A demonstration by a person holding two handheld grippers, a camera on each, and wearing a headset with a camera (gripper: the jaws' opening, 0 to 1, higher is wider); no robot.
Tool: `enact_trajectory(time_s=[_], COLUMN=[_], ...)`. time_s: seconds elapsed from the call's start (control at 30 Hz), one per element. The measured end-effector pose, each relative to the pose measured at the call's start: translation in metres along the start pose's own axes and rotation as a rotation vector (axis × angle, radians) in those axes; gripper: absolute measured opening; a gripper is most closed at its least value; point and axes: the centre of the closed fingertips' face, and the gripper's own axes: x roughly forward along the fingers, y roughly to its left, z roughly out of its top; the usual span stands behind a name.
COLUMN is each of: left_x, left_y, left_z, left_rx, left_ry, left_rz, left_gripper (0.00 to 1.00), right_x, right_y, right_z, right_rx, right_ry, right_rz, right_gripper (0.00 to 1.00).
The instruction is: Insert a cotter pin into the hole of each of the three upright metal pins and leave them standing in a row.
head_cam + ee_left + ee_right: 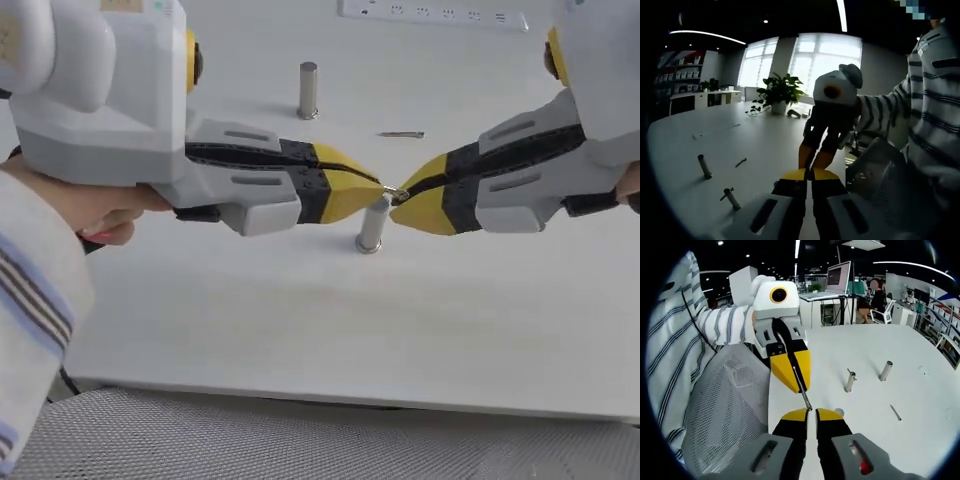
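Left gripper, fingers clenched on cotter pin, long axis level, tip meeting right gripper, fingers closed, above upright metal pin

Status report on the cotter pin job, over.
Left gripper and right gripper shut on one cotter pin, tips meeting over near metal pin. Spare cotter pin on table. Nothing in the way.

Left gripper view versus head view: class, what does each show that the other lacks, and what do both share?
Left gripper view adds a potted plant and a metal pin with a cotter pin through it. Head view adds a power strip and the metal pin under the gripper tips. Shared: left gripper and right gripper tip to tip, a bare upright pin, a loose cotter pin.
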Motion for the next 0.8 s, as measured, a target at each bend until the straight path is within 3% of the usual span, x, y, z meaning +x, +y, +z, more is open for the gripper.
enact_trajectory(time_s=[0.47,0.63,0.8], left_x=[-0.001,0.0,0.003], left_y=[-0.008,-0.008,-0.01], left_z=[-0.008,-0.019,-0.022], left_rx=[0.058,0.089,0.106], left_ry=[0.074,0.14,0.161], left_rz=[-0.065,-0.091,-0.114], left_gripper=[0.0,0.0,0.0], right_x=[0.003,0.001,-0.003], right_y=[0.015,0.019,0.022], right_z=[-0.003,-0.004,-0.007], right_rx=[0.024,-0.016,-0.035], right_ry=[-0.015,-0.013,-0.007], right_rz=[0.091,0.112,0.129], right_gripper=[0.0,0.0,0.0])
